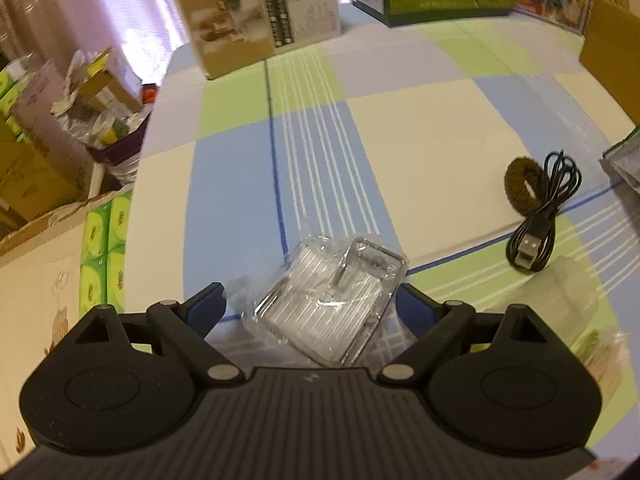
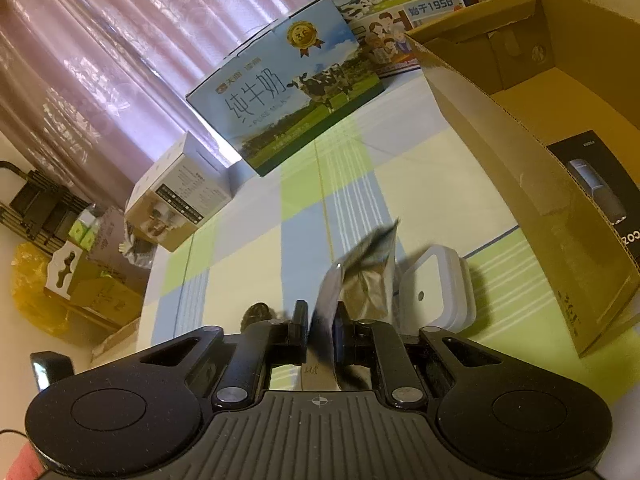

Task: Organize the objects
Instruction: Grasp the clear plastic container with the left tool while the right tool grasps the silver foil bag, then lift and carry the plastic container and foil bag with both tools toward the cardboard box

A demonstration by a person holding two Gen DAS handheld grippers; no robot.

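Note:
A clear plastic packet (image 1: 328, 300) holding a transparent ridged piece lies on the checked tablecloth (image 1: 420, 132), between the spread fingers of my left gripper (image 1: 310, 304), which is open and not gripping it. To its right lie a brown fuzzy hair tie (image 1: 520, 188) and a coiled black USB cable (image 1: 540, 224). My right gripper (image 2: 322, 322) is shut on a silver foil sachet (image 2: 360, 276), lifted and tilted above the cloth. Just behind it sits a white lidded container (image 2: 438, 292).
An open cardboard box (image 2: 520, 152) with a black product box (image 2: 600, 188) inside stands at the right. Milk cartons (image 2: 288, 96) and a small appliance box (image 1: 256, 12) line the far edge. Clutter and boxes (image 1: 60, 128) sit off the table's left side.

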